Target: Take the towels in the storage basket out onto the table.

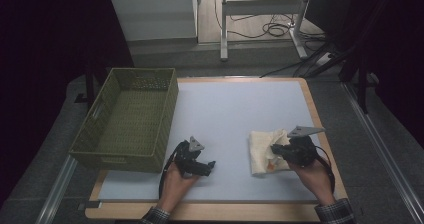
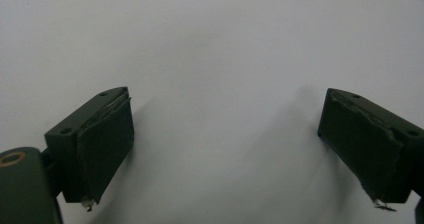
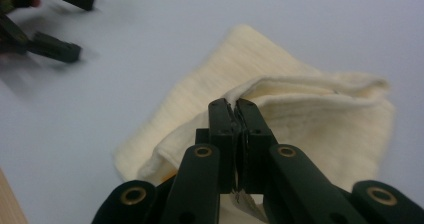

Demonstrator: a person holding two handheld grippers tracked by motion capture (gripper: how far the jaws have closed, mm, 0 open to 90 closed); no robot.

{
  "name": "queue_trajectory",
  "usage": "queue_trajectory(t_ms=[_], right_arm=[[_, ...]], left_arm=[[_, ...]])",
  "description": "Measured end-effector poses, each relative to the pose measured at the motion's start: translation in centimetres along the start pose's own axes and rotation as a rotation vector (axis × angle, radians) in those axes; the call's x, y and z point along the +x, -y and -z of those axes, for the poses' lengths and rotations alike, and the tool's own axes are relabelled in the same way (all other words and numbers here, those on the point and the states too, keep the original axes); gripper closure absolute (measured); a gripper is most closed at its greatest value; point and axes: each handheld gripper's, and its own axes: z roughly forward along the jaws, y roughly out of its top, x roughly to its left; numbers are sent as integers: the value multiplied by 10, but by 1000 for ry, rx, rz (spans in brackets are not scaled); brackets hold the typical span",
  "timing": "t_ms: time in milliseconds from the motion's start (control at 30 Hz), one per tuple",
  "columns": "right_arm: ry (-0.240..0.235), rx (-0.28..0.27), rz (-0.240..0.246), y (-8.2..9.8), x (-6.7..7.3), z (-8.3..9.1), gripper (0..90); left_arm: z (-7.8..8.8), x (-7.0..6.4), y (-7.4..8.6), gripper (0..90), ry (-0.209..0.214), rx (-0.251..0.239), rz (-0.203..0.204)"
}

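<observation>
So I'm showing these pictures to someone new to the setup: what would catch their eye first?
Probably the cream cloth on the pale mat at the right, its top layer pinched and lifted by the shut right gripper. Next, the empty green woven basket at the table's left edge. Between them the left gripper rests low over bare mat, jaws wide open with nothing between them.

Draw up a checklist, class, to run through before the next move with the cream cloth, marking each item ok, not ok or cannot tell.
1. Right hand-held gripper shut on the cloth edge: ok.
2. Cloth edge lifted off the mat: ok.
3. Left hand-held gripper open, nothing between its pads: ok.
4. Green basket holds nothing: ok.
5. Mat between cloth and basket free: ok.
6. Grip takes all cloth layers: cannot tell.
</observation>
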Motion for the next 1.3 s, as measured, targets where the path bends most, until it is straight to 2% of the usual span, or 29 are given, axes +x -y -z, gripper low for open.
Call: queue_trajectory(t_ms=[33,167,200,300,533,567,700,800,867,900,933,967,1033,1067,1100,1200,1233,1267,1300], right_arm=[[0,0,0,0,0,0,871],[-18,-26,46,-18,14,-3,870],[-5,-28,59,-20,17,-1,870],[22,-19,59,-17,14,3,870],[79,13,-34,20,-14,19,870],[89,19,-62,31,-21,21,870],[96,5,-100,43,-27,26,870],[105,3,-111,49,-30,26,870],[99,26,-132,57,-33,22,867],[82,63,-138,64,-35,16,851],[77,63,-137,66,-34,14,821],[77,63,-137,66,-34,14,821],[83,31,-130,60,-35,20,720],[83,31,-130,60,-35,20,720],[101,7,-127,51,-37,25,715],[114,-10,-120,41,-38,26,717],[118,-11,-114,32,-40,20,721],[118,-11,-114,32,-40,20,721],[122,5,-112,26,-42,11,725]], left_arm=[[0,0,0,79,0,0,0],[0,0,0,79,-1,-3,3],[0,0,0,79,-1,-3,2],[0,0,0,79,-1,-3,2],[0,0,0,79,-2,-2,1],[0,0,0,79,-2,-1,-1],[0,0,0,80,-3,-1,-2],[0,0,0,80,-3,-1,-2],[0,0,0,80,-3,-1,-2],[0,0,0,80,-3,-1,-2],[0,0,0,79,-3,-1,-2],[0,0,0,79,-3,-1,-2],[0,0,0,80,-3,-1,-3],[0,0,0,79,-3,-1,-3],[0,0,0,80,-4,-1,-3],[0,0,0,79,-3,-1,-2],[0,0,0,80,-3,-1,-3],[0,0,0,80,-3,-1,-3],[0,0,0,80,-4,-1,-3]])
